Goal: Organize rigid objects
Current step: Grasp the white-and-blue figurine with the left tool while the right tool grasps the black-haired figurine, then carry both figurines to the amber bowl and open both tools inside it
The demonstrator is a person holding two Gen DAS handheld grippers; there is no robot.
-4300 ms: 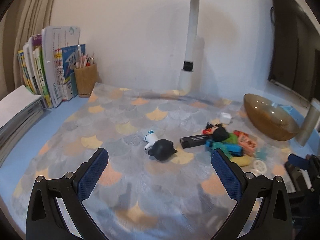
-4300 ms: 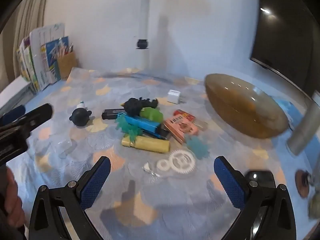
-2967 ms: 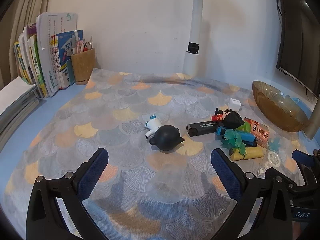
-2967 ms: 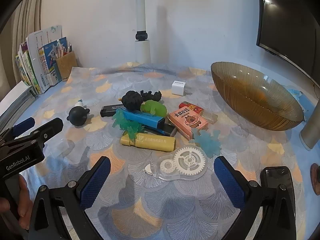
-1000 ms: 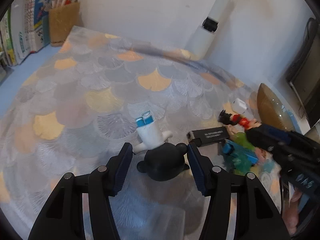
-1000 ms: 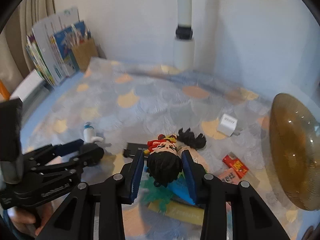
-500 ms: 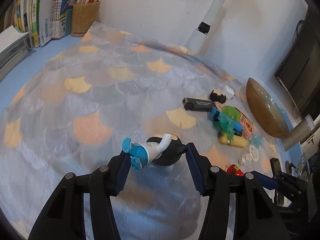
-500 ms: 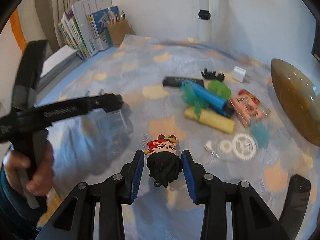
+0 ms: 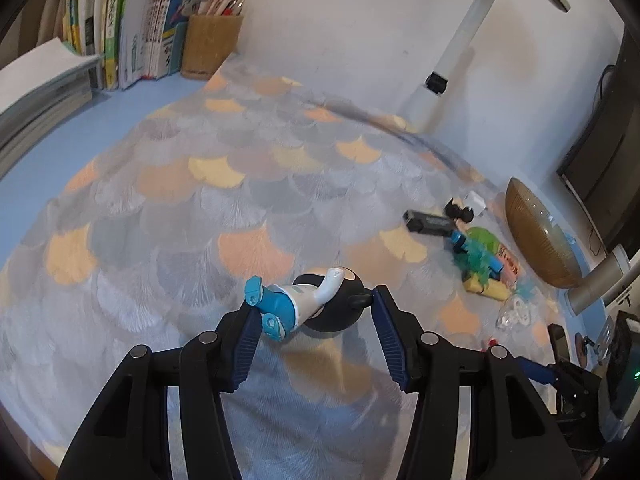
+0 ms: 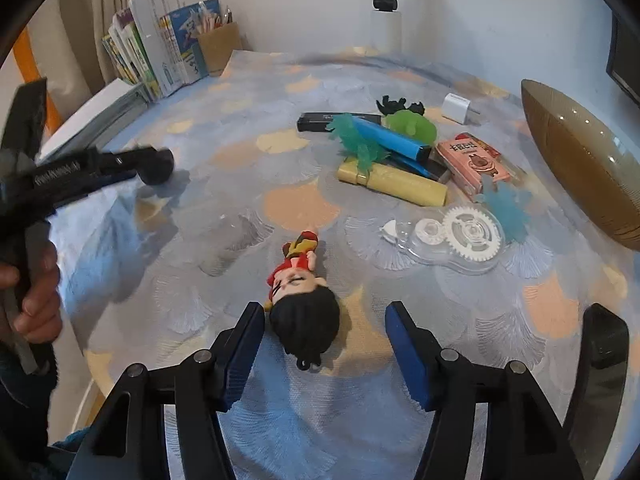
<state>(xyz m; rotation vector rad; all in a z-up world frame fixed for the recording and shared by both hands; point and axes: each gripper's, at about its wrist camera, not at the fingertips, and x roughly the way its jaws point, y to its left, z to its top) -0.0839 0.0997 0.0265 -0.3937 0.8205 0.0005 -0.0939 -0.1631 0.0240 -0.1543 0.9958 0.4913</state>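
Observation:
In the left wrist view my left gripper [image 9: 314, 303] is shut on a toy figure with a black round head and a white and blue body [image 9: 296, 300], held tilted above the scale-patterned mat [image 9: 224, 184]. The right wrist view shows that gripper at the left with the black head [image 10: 156, 166] at its tip. A black-haired figurine in red [image 10: 302, 284] lies on the mat between the fingers of my right gripper [image 10: 325, 309]. Those jaws are opening: the left pad is beside the head and the right pad stands well apart.
A pile lies further back: blue marker [image 10: 394, 140], yellow marker [image 10: 396, 182], green toy [image 10: 412, 126], pink box [image 10: 472, 160], correction tape [image 10: 456, 236], white charger [image 10: 456, 108]. A brown bowl [image 10: 580, 152] stands at the right. Books and a pencil cup [image 10: 218, 46] stand far left. A clear plastic piece [image 10: 236, 240] lies nearby.
The right gripper lowered the red figurine onto the mat and its jaws spread apart. The left gripper lifted the black-headed figure and carried it away from the pile.

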